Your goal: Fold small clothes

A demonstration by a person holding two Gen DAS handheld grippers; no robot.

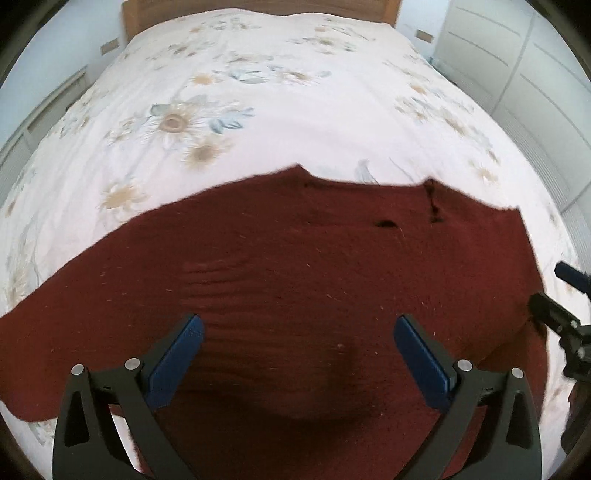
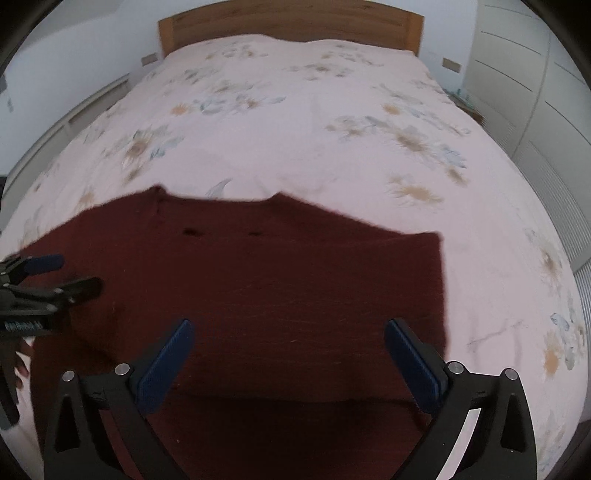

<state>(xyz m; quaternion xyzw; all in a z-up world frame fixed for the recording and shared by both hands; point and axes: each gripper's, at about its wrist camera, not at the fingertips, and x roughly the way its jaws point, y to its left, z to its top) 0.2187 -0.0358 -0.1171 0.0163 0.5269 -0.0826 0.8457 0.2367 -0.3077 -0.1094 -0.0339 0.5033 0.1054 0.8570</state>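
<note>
Both the left gripper (image 1: 298,330) and right gripper (image 2: 286,334) hang spread wide, pinching nothing, over the dark red garment (image 1: 295,288) filling each frame's lower half. A careless bite could snag the floral bedspread (image 1: 258,110) beneath too.

garment (image 1: 295,266) lies on bed (image 1: 258,74), headboard (image 2: 288,22) behind

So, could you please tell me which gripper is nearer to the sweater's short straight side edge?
Right. The right gripper hovers open just inside that edge of the dark red sweater; the left gripper hangs open farther across it.
</note>
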